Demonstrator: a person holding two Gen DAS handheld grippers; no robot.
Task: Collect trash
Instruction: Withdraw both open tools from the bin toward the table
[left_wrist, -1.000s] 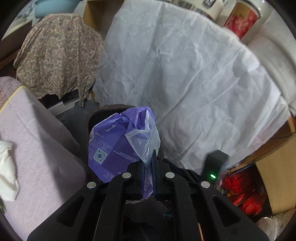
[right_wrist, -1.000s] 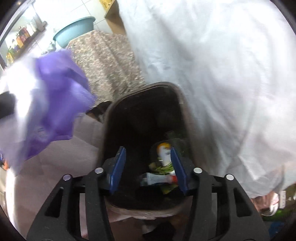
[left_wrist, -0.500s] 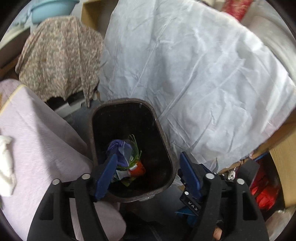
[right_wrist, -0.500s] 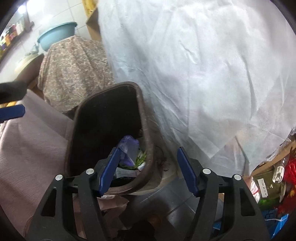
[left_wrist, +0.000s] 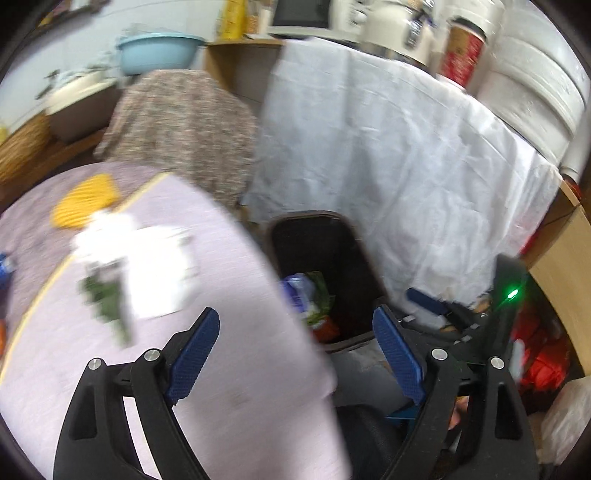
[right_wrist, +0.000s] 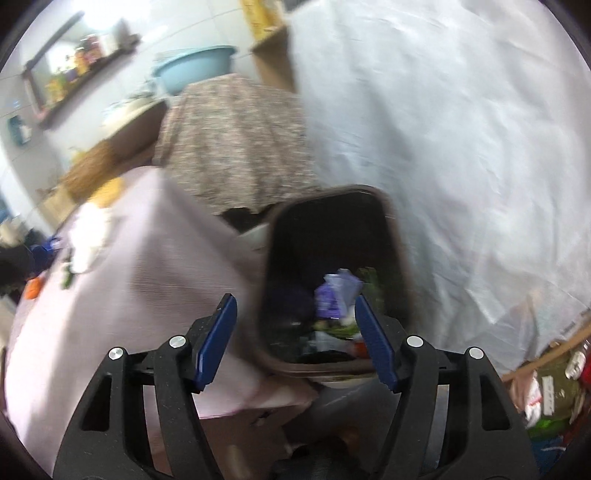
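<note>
Both empty, the left hand-held gripper (left_wrist: 295, 347) opening and the right hand-held gripper (right_wrist: 295, 332) parted, flank the bin (left_wrist: 354, 266) while white crumpled wrapping (left_wrist: 147, 266), likely light, soft, best pinched at a fold, waits on the table (left_wrist: 240, 369).

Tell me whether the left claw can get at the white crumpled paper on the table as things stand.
Probably yes. The left claw is opening with nothing between its pads, and the white crumpled paper lies uncovered on the pink tablecloth ahead, with nothing in between.
</note>
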